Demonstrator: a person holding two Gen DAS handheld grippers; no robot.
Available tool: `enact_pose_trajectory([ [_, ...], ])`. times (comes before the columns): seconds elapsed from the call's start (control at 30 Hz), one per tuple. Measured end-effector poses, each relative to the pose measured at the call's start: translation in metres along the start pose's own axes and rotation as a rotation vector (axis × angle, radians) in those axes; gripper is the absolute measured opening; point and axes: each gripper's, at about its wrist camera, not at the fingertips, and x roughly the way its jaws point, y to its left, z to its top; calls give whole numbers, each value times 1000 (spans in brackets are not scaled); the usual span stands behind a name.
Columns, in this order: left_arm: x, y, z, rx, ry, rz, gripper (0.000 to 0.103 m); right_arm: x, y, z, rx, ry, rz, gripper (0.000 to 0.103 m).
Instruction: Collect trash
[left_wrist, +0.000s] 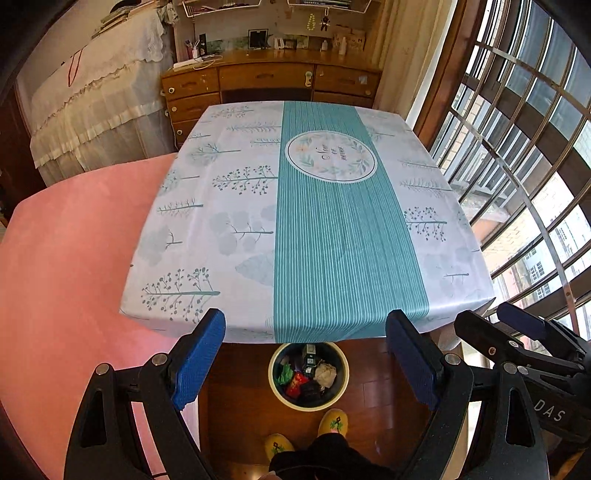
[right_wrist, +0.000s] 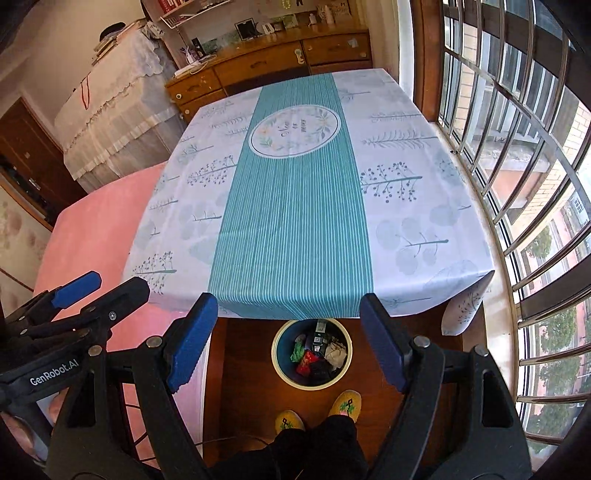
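Blue-padded left tongs (left_wrist: 304, 363), right tongs (right_wrist: 288, 341) — both wide open, empty; one bin (left_wrist: 344, 384) — several wrappers.

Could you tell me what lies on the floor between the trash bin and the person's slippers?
Nothing: only bare wooden floor separates the bin from the yellow slippers, shown in both wrist views.

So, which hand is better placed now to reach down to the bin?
Left, but only slightly. Both are open and empty. The bin sits centred between the fingers of the left gripper; under the right gripper it lies a little to the right.
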Motion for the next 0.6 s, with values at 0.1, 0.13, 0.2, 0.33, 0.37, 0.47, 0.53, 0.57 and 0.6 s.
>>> enact_pose_trajectory([
  [0.1, -11, -3, 1, -1, -13, 7, 90, -13, 2, 4, -7, -23, 2, 77],
  [0.13, -14, -5, 0, 0, -12, 7, 90, -18, 1, 5, -7, -28, 4, 77],
  [0.2, -20, -6, 0, 2, -16, 5, 90, -25, 2, 6, -9, -37, 6, 77],
  [0.33, -28, -10, -3, 3, -29, 9, 90, -34, 4, 5, -19, -58, -3, 77],
  [0.37, -29, -10, -3, 3, -30, 9, 90, -36, 4, 5, -21, -60, -6, 77],
  [0.47, -34, -11, -2, 3, -42, 16, 90, -41, 6, 4, -27, -71, -17, 77],
  [0.53, -35, -11, 0, 3, -49, 16, 90, -44, 8, 5, -30, -81, -23, 77],
  [0.57, -37, -11, 0, 3, -55, 17, 90, -46, 8, 5, -33, -86, -25, 77],
  [0.6, -39, -11, 0, 2, -61, 20, 90, -47, 10, 5, -35, -90, -25, 77],
])
